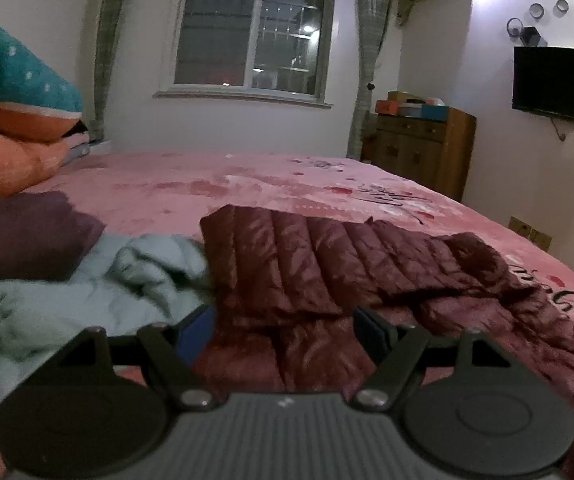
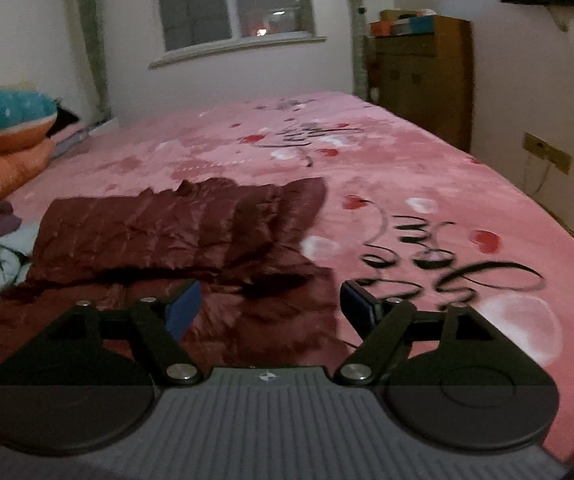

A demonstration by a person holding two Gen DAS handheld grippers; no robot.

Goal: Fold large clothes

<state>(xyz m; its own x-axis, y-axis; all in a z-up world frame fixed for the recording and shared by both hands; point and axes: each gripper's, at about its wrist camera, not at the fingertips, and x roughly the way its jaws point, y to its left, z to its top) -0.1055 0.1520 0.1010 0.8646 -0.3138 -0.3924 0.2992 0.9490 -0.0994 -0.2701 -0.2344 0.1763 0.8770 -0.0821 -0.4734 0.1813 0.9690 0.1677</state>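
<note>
On pink bedspread (image 2: 407,168): folded maroon jacket (image 1: 295,264); window (image 1: 253,32) behind.

Both claws point slightly downward toward twelve o'clock, the left claw (image 1: 283,330) and right claw (image 2: 271,306) gaping wide, nothing gripped.

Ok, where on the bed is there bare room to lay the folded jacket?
Bare pink bedspread runs beyond and right of the maroon jacket, toward the wooden cabinet. The left side is crowded: light blue garment, purple cloth, orange pillows.
</note>
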